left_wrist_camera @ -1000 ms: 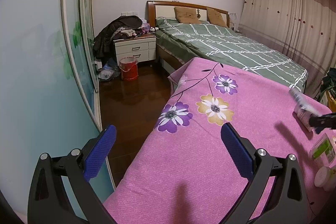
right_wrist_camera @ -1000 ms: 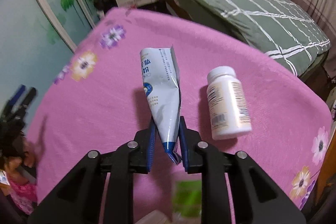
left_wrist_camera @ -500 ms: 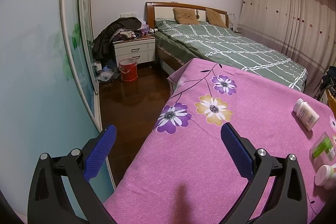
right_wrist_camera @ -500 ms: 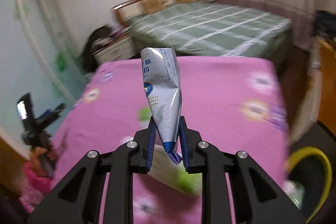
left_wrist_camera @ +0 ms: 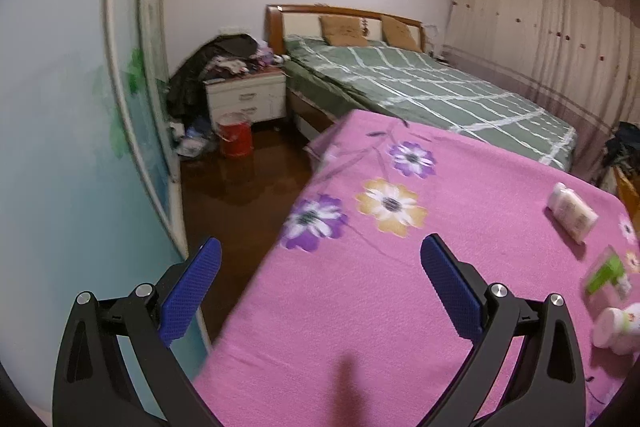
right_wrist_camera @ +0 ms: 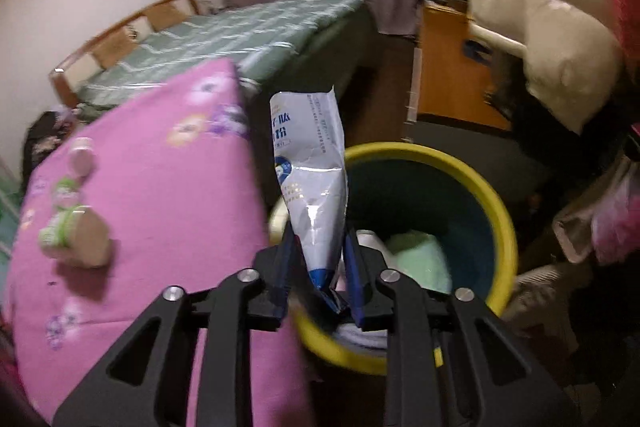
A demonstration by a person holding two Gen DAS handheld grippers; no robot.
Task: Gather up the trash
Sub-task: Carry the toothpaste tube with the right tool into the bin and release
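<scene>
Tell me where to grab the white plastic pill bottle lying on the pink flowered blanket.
Grip the white plastic pill bottle across the middle of its round body, coming down from above with the jaws straddling its width. It lies on its side on the pink flowered blanket, so the straight barrel faces up and gives two parallel sides, while the cap end is narrower.

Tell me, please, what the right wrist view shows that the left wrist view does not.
Only the right wrist view: the right gripper, its jaws just opening with the blue-and-white packet loose between them, over the yellow-rimmed bin, and a cream jacket. Only the left wrist view: the left gripper, open and empty, a red bucket and a nightstand. Both: the pink floral cover, the white bottle lying on it, and the green bed.
</scene>
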